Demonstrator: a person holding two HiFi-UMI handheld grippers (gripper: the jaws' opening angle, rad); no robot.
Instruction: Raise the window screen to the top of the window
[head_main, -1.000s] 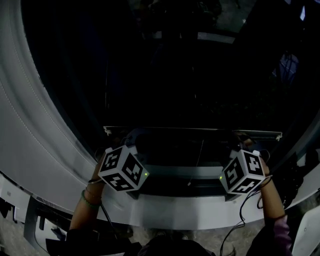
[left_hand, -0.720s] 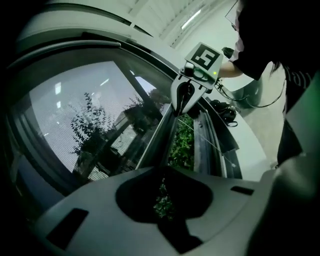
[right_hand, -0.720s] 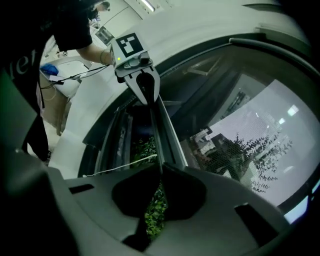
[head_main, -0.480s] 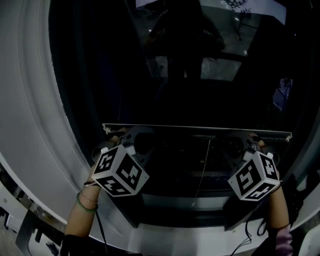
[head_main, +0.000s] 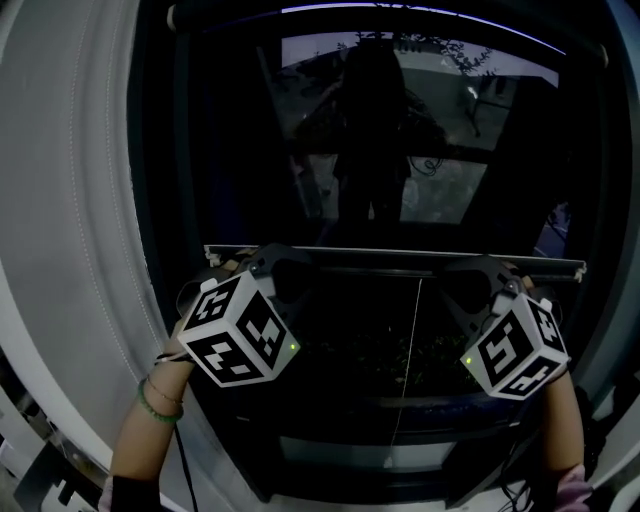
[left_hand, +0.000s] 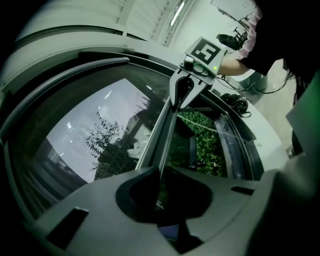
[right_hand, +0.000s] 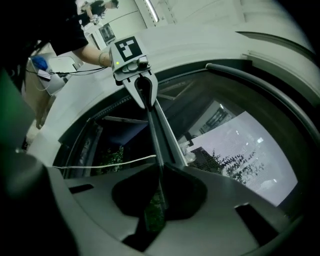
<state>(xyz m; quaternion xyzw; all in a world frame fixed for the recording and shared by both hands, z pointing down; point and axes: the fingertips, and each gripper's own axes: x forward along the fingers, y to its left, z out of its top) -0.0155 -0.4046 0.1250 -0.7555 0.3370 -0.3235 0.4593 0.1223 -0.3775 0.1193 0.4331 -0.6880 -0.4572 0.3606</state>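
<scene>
The window screen's bottom bar (head_main: 395, 256) runs level across the dark window, about halfway up the head view. My left gripper (head_main: 262, 262) is shut on its left end and my right gripper (head_main: 487, 268) on its right end. In the left gripper view the bar (left_hand: 167, 135) leads from my left gripper (left_hand: 160, 172) to the right gripper (left_hand: 186, 90), with grey mesh (left_hand: 95, 135) on one side. In the right gripper view the bar (right_hand: 159, 135) leads from my right gripper (right_hand: 161, 172) to the left gripper (right_hand: 142, 87).
A thin white pull cord (head_main: 412, 340) hangs from the bar toward the sill (head_main: 400, 460). Green plants (left_hand: 202, 142) show through the opening under the bar. The window's top frame (head_main: 380, 10) is far above. A pale ribbed surface (head_main: 80, 200) stands at the left.
Both grippers have lifted the bar away from the sill, so the opening under it is taller. The view has tilted upward and the window's top now shows.
</scene>
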